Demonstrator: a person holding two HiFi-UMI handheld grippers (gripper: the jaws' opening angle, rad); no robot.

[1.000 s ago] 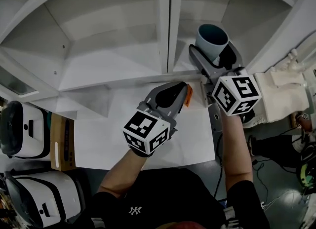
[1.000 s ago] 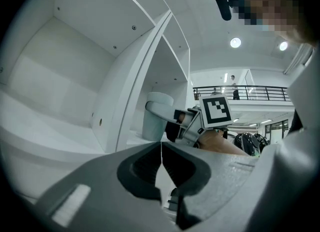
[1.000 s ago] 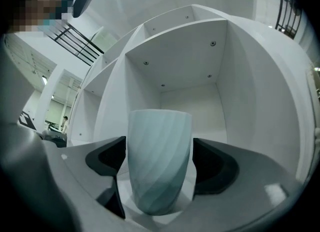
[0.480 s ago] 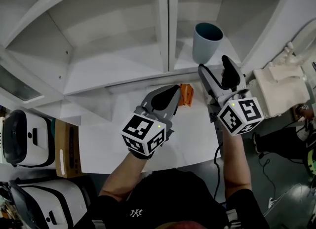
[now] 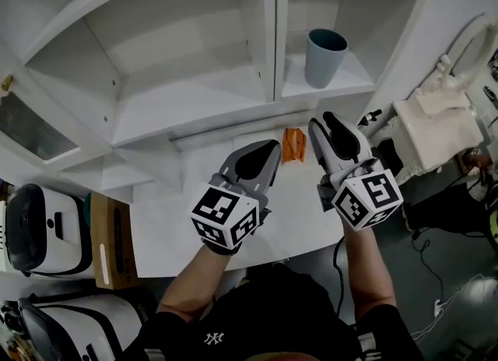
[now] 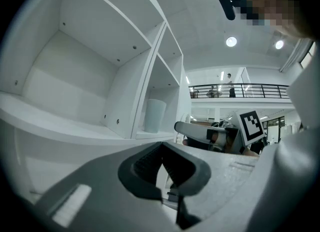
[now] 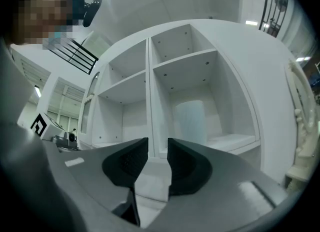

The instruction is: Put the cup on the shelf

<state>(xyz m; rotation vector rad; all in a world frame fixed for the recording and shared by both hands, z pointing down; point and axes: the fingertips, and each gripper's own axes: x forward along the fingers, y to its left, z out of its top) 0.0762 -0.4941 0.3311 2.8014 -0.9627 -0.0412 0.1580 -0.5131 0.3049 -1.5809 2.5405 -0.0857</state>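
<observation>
The blue-grey cup (image 5: 325, 57) stands upright on the lower right shelf compartment (image 5: 352, 85), with nothing touching it. It also shows pale in the left gripper view (image 6: 154, 115) and in the right gripper view (image 7: 190, 122). My right gripper (image 5: 330, 124) hovers over the white table in front of that compartment, well short of the cup; its jaws are empty, with a narrow gap between them (image 7: 158, 148). My left gripper (image 5: 261, 152) is to its left above the table, jaws closed together on nothing (image 6: 162, 148).
A small orange object (image 5: 293, 145) lies on the white table (image 5: 179, 227) between the grippers, by the shelf's foot. White headsets (image 5: 31, 227) and a cardboard box (image 5: 109, 243) sit at the left. A white machine (image 5: 436, 126) stands at the right.
My right gripper let go of the cup and drew back out of the shelf toward me, its jaws now narrower. The cup stays on the shelf. The left gripper barely moved.
</observation>
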